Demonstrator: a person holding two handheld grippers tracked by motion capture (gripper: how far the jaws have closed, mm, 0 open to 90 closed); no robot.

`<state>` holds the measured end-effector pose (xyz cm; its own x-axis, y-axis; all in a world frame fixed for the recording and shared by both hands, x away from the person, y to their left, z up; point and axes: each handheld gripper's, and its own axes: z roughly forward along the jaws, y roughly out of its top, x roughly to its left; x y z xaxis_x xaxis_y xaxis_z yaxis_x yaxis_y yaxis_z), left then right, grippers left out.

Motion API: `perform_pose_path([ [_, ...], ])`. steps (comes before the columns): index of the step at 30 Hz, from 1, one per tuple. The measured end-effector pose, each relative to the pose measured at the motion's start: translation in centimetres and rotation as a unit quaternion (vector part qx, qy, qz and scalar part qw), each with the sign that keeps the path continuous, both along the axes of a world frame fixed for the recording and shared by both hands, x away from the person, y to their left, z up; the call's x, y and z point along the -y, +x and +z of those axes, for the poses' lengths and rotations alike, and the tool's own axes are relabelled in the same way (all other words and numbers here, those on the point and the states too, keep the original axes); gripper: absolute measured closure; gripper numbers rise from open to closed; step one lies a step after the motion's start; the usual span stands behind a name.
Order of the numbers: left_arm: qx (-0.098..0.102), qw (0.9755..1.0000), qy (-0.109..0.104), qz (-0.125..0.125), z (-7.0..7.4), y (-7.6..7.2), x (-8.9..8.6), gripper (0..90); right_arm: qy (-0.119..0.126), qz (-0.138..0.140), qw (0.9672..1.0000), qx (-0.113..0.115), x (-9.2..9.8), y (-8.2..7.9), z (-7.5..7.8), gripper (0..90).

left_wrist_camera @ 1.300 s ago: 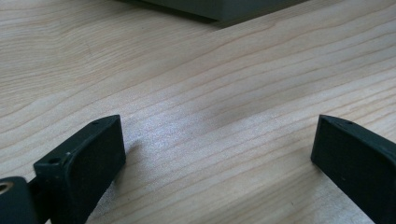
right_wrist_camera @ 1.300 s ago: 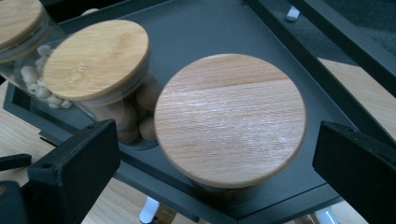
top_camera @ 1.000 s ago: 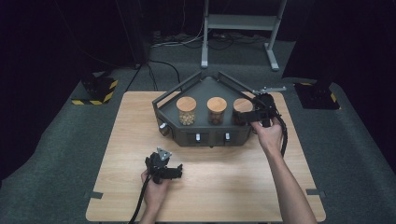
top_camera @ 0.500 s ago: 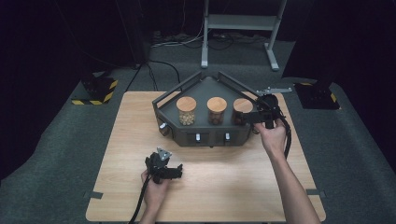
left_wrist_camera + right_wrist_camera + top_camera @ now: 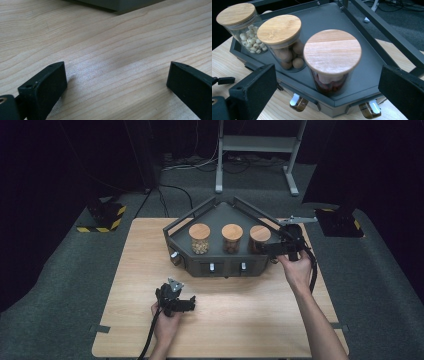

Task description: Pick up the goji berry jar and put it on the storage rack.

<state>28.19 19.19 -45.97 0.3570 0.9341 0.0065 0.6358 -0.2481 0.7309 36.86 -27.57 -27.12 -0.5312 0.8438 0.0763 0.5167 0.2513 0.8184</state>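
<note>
A dark grey tray (image 5: 220, 215) stands at the back of the wooden table (image 5: 130, 270) and carries three glass jars with wooden lids. The left jar (image 5: 199, 239) holds pale beads, the middle jar (image 5: 231, 237) brown balls, the right jar (image 5: 259, 237) something red. My right gripper (image 5: 267, 248) is at the tray's right front corner, open. In the right gripper view the red-filled jar (image 5: 332, 53) stands ahead between the spread jaws of my right gripper (image 5: 327, 72), untouched. My left gripper (image 5: 186, 303) rests low over the table's front left, and in its own view it (image 5: 116, 67) is open over bare wood.
Two small drawer knobs (image 5: 211, 267) sit on the tray's front face, with metal latches (image 5: 298, 103) under its edge. Raised bars (image 5: 384, 27) frame the tray's back sides. On the floor stand a yellow-black striped block (image 5: 102, 217) at left and a metal stand (image 5: 260, 145) behind.
My right gripper has drifted slightly back toward the person, still aimed at the right jar. The left gripper has stayed put.
</note>
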Motion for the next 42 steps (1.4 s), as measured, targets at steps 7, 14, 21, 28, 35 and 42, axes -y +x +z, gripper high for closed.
perform_pose_path([
  [7, 0.000, 1.0000, 0.000, 0.000, 0.0, 0.0, 0.0, 2.7, 0.004, 0.000, 1.0000, 0.004, 1.1, -0.6, -0.7, 1.3],
  [14, 0.000, 1.0000, 0.000, 0.000, 0.0, 0.0, 0.0, 2.7, 0.003, -0.004, 1.0000, 0.007, 1.7, -1.1, -1.0, 1.3],
  [21, 0.000, 1.0000, 0.000, 0.000, 0.0, 0.0, 0.0, 2.7, -0.007, -0.008, 0.9998, 0.015, 1.5, -1.6, -1.5, 1.3],
  [28, 0.000, 1.0000, 0.000, 0.000, 0.0, 0.0, 0.0, 2.7, -0.006, -0.005, 0.9999, 0.012, 1.6, -1.7, -1.9, 0.8],
  [35, 0.000, 1.0000, 0.000, 0.000, 0.0, 0.0, 0.0, 2.7, -0.012, 0.004, 0.9999, 0.007, 1.7, -1.7, -2.1, 0.7],
  [42, 0.000, 1.0000, -0.001, 0.000, 0.0, 0.0, 0.0, 2.7, -0.001, -0.001, 0.9999, 0.012, 2.2, -2.0, -2.6, 0.4],
])
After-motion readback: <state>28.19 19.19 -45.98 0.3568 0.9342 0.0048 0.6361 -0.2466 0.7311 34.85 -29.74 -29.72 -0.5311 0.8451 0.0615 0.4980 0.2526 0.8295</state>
